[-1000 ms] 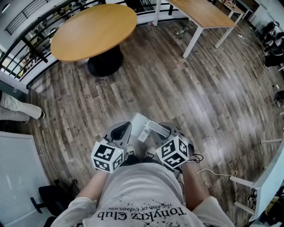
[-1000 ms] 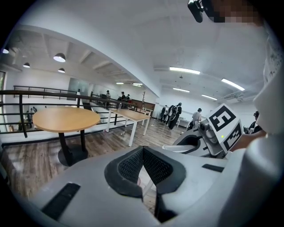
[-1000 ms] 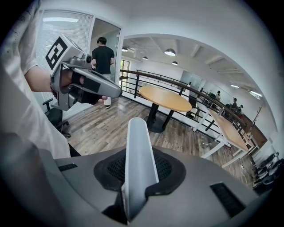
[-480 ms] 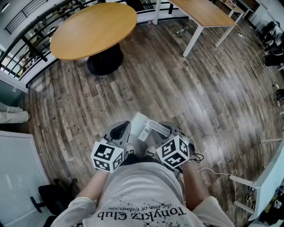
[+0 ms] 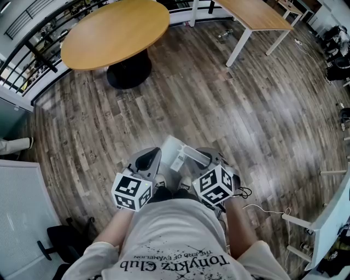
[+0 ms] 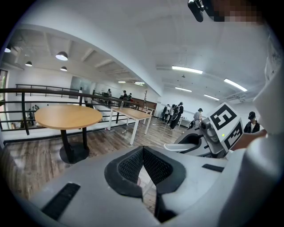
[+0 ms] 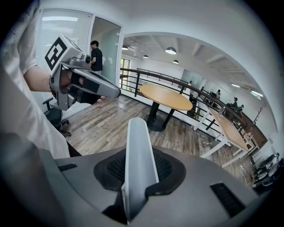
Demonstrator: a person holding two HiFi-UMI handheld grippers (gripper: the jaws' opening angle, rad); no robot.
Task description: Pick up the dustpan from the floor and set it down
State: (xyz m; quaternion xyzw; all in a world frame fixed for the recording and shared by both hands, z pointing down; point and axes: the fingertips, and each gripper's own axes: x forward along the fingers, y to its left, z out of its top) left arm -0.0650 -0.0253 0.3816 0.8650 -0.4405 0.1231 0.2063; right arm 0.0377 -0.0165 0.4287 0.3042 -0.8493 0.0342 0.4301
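Note:
The dustpan is light grey and hangs above the wooden floor in front of my body, between the two grippers. My right gripper is shut on its handle, which stands up between the black pads in the right gripper view. My left gripper hovers just left of the dustpan; its jaws are shut, pads meeting, with nothing held. From the left gripper view the right gripper shows close by on the right.
A round wooden table on a black foot stands ahead to the left, and a rectangular white-legged table ahead to the right. A black railing runs behind them. A chair base and a white cabinet sit at my left; cables lie at right.
Both grippers and the dustpan stay where they were. A person's legs at the left edge have moved almost out of the head view.

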